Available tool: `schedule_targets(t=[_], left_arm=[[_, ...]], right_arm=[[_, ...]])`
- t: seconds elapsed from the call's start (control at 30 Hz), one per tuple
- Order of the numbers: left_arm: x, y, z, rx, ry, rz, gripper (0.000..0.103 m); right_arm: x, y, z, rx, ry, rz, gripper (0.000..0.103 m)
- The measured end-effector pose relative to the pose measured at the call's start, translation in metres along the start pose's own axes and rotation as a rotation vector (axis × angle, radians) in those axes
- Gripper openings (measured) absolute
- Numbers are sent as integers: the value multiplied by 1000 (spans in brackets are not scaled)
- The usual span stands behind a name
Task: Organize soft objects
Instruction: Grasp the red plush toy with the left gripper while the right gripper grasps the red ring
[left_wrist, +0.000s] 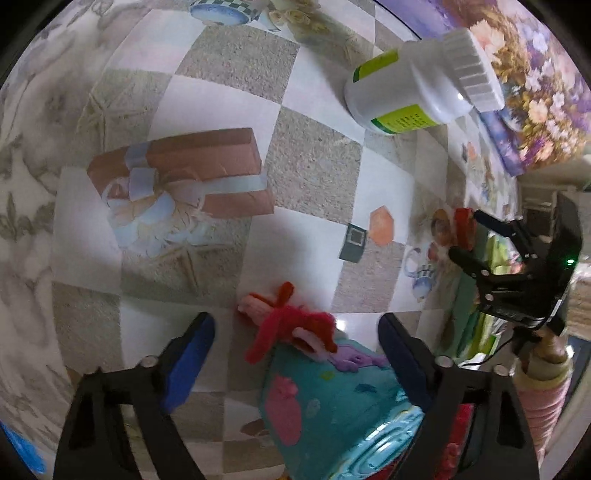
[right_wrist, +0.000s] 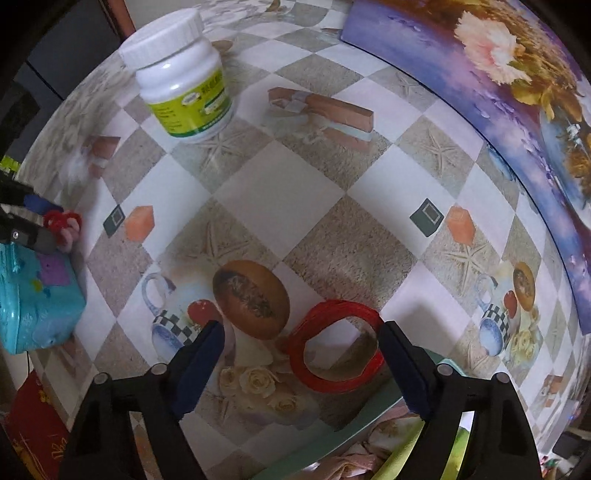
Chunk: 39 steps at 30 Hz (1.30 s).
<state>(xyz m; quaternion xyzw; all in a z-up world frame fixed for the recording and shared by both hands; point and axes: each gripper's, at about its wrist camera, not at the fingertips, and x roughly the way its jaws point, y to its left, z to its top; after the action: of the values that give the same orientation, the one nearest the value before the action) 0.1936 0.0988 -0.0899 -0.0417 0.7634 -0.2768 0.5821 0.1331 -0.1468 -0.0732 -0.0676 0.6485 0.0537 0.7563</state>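
A bundle of red and pink pipe cleaners (left_wrist: 291, 325) lies partly on the table and partly on the top edge of a teal patterned case (left_wrist: 332, 406). My left gripper (left_wrist: 295, 354) is open and straddles the bundle; neither blue pad presses it. The right wrist view shows the same left gripper (right_wrist: 50, 219) around the bundle (right_wrist: 64, 223), with the teal case (right_wrist: 37, 302) below it. A red wire coil (right_wrist: 336, 347) lies flat between the fingers of my open right gripper (right_wrist: 301, 343); the right pad is at its rim and the left pad stands apart. The left wrist view shows that right gripper (left_wrist: 464, 233) too.
A white bottle (right_wrist: 184, 81) with a green label stands at the far side of the checked tablecloth (right_wrist: 280, 192). A purple floral box (right_wrist: 480, 74) borders the right. The table's green rim (right_wrist: 295, 469) runs along the bottom, with cloth below it. A red box (right_wrist: 29, 424) sits lower left.
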Motion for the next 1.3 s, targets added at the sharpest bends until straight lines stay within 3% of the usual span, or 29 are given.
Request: schedule_targets(t=[0.03, 0.17, 0.23, 0.33, 0.53, 0.57, 0.6, 0.8, 0.97, 1.3], left_arm=[[0, 1, -1, -7, 3, -14, 77], [2, 3, -4, -22, 0, -37, 71], [2, 6, -3, -35, -5, -44, 54], [-1, 14, -2, -48, -13, -51, 41], [-10, 19, -2, -34, -53, -29, 37], [-12, 19, -2, -35, -66, -24, 36], [-13, 19, 0, -40, -73, -22, 36], [-30, 23, 5, -73, -138, -7, 35], [-46, 22, 3, -95, -183, 4, 35], [-72, 31, 3, -126, -231, -3, 36]], right_arm=[[1, 2, 1, -19, 5, -15, 83], [6, 0, 5, -42, 17, -39, 80], [7, -1, 6, -50, 19, -56, 73], [5, -11, 7, -36, 14, -96, 51], [3, -27, 6, -3, 1, -96, 47], [1, -26, 5, 0, -3, -88, 40], [-2, -24, 4, 6, -7, -80, 23], [-14, -28, 6, 22, -27, -64, 11], [-16, -26, 0, 13, -37, -79, 10], [-20, -22, 20, 22, -47, -96, 14]])
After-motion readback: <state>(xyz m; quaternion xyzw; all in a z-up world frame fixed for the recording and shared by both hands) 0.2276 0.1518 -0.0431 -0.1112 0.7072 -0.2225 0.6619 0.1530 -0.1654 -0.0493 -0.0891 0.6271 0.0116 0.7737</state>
